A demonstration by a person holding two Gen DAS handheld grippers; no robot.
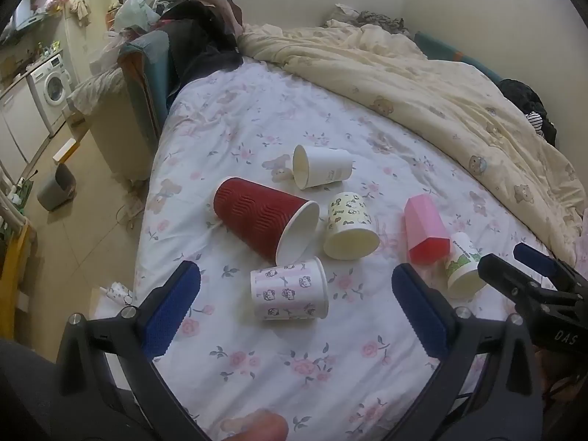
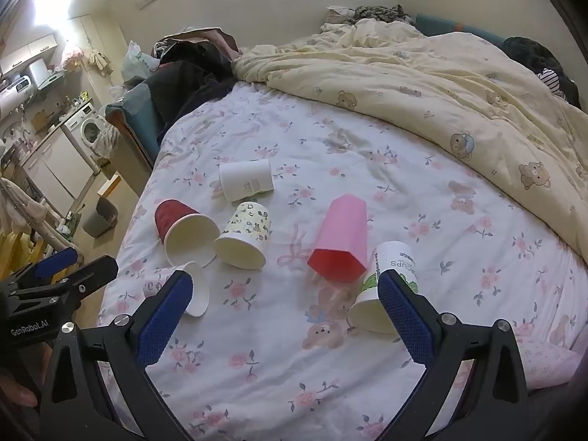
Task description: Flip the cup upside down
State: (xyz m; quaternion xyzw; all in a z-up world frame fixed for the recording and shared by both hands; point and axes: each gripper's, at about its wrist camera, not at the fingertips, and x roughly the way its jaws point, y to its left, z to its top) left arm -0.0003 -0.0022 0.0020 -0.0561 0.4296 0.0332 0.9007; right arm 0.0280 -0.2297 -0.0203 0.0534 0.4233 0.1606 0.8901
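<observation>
Several cups lie on their sides on a floral bed sheet (image 1: 294, 367). A red ribbed cup (image 1: 262, 218), a plain white cup (image 1: 323, 166), a cream patterned cup (image 1: 349, 226), a pink faceted cup (image 1: 426, 229), a white and green cup (image 1: 463, 266) and a Hello Kitty cup (image 1: 288, 294) lie close together. My left gripper (image 1: 294, 312) is open, with the Hello Kitty cup just ahead between its fingers. My right gripper (image 2: 284, 312) is open and empty; its right finger (image 2: 400, 312) is beside the white and green cup (image 2: 382, 286). The pink cup (image 2: 341, 242) lies ahead.
A cream bear-print duvet (image 1: 422, 84) is bunched along the far and right side of the bed. Dark clothes (image 1: 198, 44) are piled at the far left corner. The bed's left edge drops to a tiled floor with a grey bin (image 1: 55, 189) and a washing machine (image 1: 51, 84).
</observation>
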